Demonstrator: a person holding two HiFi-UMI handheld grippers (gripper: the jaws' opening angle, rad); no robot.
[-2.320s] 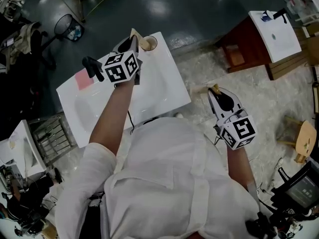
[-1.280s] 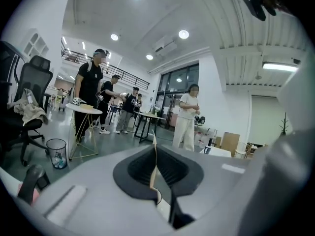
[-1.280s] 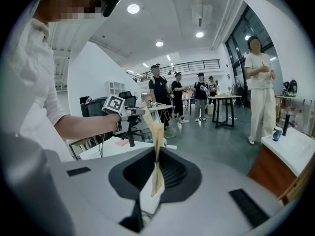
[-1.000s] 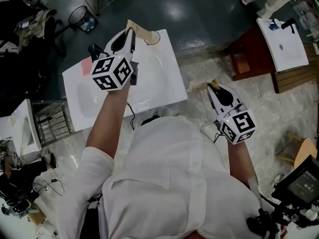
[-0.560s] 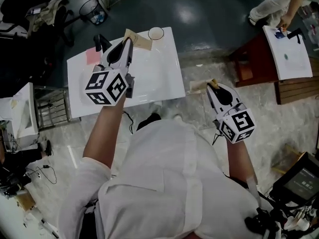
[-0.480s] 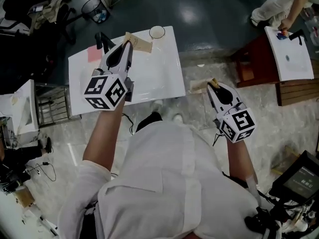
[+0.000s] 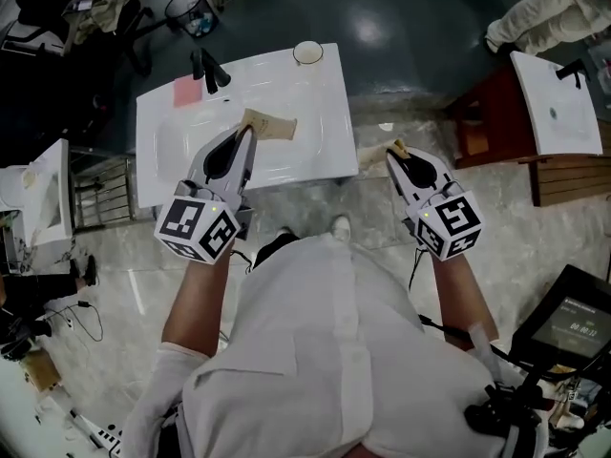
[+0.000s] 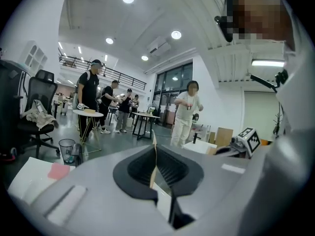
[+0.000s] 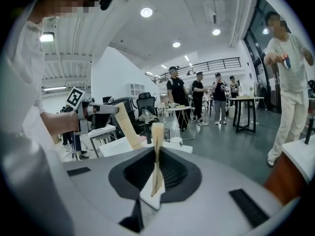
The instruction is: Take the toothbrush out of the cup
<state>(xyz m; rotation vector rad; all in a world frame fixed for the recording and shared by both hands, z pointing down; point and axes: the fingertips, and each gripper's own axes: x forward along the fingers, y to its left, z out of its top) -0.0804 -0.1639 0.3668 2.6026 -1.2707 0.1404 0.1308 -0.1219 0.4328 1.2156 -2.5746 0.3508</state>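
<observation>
Looking down from the head view, I saw the left claw (image 7: 246,134) shut on a flat tan toothbrush (image 7: 271,125), as I judged it, over the bench (image 7: 320,113), well apart from the cup (image 7: 307,52); removal looked done. The left gripper view showed it edge-on between closed jaws. The right gripper view showed the right claw (image 9: 157,151) pinching a similar strip (image 9: 157,129). I could see no bristles, and the cup's inside was too small to read.

Faucet (image 7: 205,65), cup (image 7: 307,52) line sink (image 7: 323,108) far rim; middle open
</observation>
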